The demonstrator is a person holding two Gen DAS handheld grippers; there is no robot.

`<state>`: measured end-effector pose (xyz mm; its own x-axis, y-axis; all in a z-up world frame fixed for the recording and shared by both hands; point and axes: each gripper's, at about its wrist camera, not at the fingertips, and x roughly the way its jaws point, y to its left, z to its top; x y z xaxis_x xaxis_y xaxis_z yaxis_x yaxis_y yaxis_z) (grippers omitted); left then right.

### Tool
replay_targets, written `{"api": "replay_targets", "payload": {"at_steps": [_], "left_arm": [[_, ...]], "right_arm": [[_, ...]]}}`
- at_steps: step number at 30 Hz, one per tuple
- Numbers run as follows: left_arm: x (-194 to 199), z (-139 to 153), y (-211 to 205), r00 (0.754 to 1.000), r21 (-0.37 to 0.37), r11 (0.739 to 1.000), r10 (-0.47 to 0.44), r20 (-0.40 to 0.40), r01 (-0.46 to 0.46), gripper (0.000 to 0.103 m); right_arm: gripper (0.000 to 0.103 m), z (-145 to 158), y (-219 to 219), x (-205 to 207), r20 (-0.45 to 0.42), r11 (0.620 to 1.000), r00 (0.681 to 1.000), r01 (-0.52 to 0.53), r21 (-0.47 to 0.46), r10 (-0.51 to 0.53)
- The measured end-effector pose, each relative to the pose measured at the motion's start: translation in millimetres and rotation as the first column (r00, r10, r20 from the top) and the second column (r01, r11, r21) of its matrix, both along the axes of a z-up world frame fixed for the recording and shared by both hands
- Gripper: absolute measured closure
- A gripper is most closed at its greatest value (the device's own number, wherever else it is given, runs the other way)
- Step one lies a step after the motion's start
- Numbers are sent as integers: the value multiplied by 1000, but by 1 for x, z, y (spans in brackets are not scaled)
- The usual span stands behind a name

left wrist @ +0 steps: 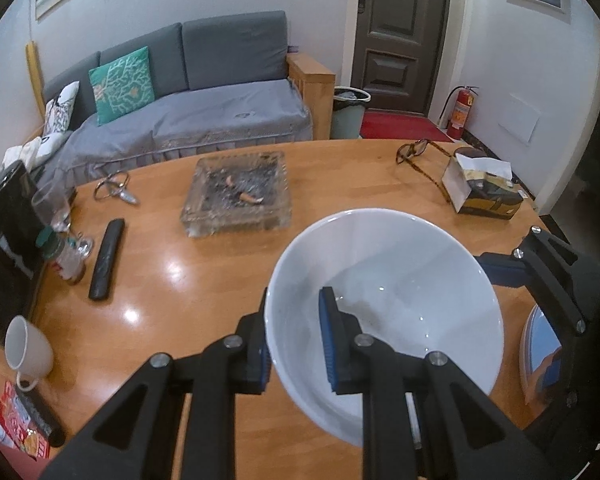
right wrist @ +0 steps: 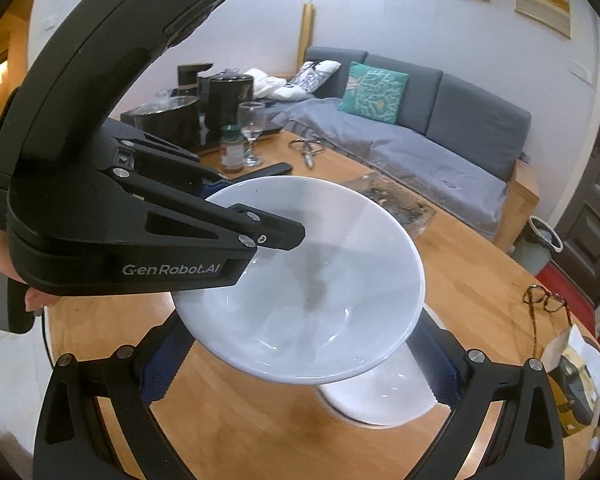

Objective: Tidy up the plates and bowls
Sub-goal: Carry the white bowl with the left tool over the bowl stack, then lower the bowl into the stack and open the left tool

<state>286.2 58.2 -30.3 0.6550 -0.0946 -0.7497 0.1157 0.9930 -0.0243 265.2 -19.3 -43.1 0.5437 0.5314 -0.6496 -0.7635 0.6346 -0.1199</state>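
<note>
A white conical bowl [left wrist: 400, 280] [right wrist: 320, 280] hangs above the wooden table [left wrist: 160, 320]. My left gripper [left wrist: 296, 304] [right wrist: 256, 212] is shut on its rim, with one pad inside and one outside. My right gripper [right wrist: 300, 320] stands wide, its fingers passing under the rim on either side of the bowl. One right finger [left wrist: 496, 270] lies against the bowl's outer wall in the left wrist view; the other contact is hidden. Beneath the bowl a glossy white plate [right wrist: 380, 396] [left wrist: 540, 356] rests on the table, slightly blurred.
A glass ashtray [left wrist: 236, 196] sits mid-table beyond the bowl. At the far right lie eyeglasses [left wrist: 414, 150] and a tissue box [left wrist: 480, 188]. On the left are a black remote [left wrist: 106, 260], a jar [left wrist: 66, 260], a wine glass [left wrist: 54, 204] and a white mug [left wrist: 28, 350].
</note>
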Motion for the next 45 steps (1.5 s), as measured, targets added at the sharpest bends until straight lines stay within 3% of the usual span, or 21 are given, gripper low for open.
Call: {"api": "replay_targets", "payload": {"at_steps": [13, 22, 45], "left_arm": [[40, -3, -39, 999, -1, 999, -52, 1, 52, 86], [60, -24, -48, 997, 14, 998, -63, -38, 63, 86], [61, -62, -45, 991, 40, 997, -67, -116, 73, 86]], "right_arm": [[5, -1, -38, 33, -18, 997, 997, 76, 0, -76], [5, -16, -47, 52, -57, 996, 995, 84, -24, -85], [5, -43, -40, 59, -139, 996, 989, 49, -70, -58]]}}
